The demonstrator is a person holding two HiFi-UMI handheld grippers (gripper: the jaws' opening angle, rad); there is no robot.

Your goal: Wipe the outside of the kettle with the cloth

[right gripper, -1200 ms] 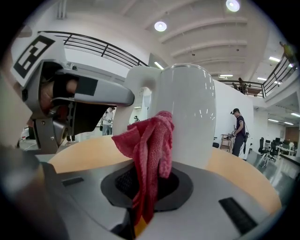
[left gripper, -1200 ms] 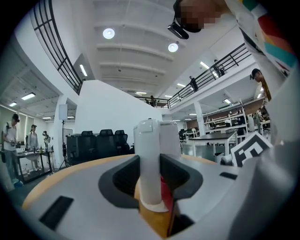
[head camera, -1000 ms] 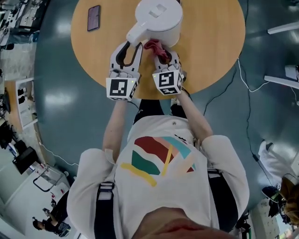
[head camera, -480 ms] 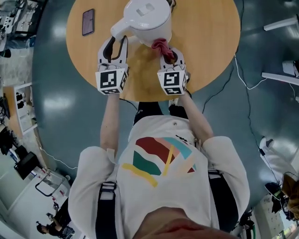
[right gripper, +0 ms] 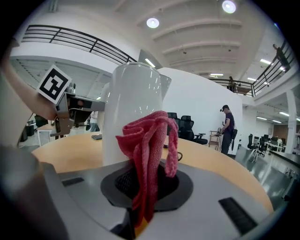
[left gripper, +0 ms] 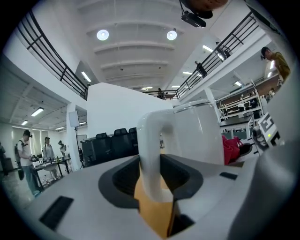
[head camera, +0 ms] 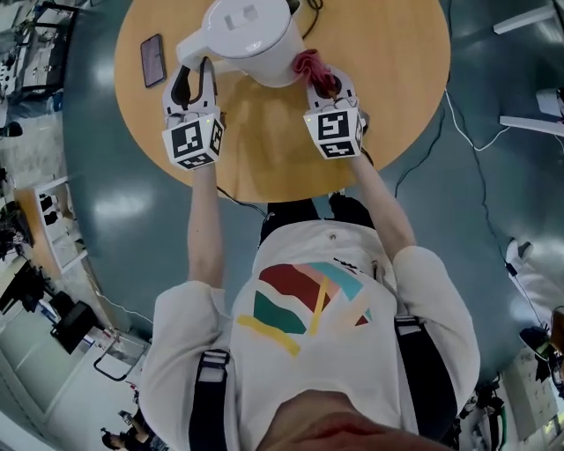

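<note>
A white kettle [head camera: 242,35] stands on the round wooden table [head camera: 388,97], its handle [head camera: 189,48] pointing left. My left gripper [head camera: 189,77] is shut on that handle [left gripper: 151,154], which fills the gap between the jaws in the left gripper view. The kettle's body [left gripper: 199,133] rises just behind it. My right gripper [head camera: 324,84] is shut on a bunched red cloth [head camera: 308,63]. The cloth [right gripper: 147,150] stands up from the jaws against the kettle's [right gripper: 131,98] lower right side. The left gripper's marker cube [right gripper: 54,84] shows beyond the kettle.
A dark phone [head camera: 152,60] lies on the table left of the kettle. A black cord [head camera: 308,7] runs off behind the kettle. The table's near edge [head camera: 264,195] is just below both grippers. Cables [head camera: 467,150] trail over the floor at the right.
The kettle has swung and slid left across the table with my left gripper on its handle. My right gripper has followed with the cloth and now sits at the kettle's right side.
</note>
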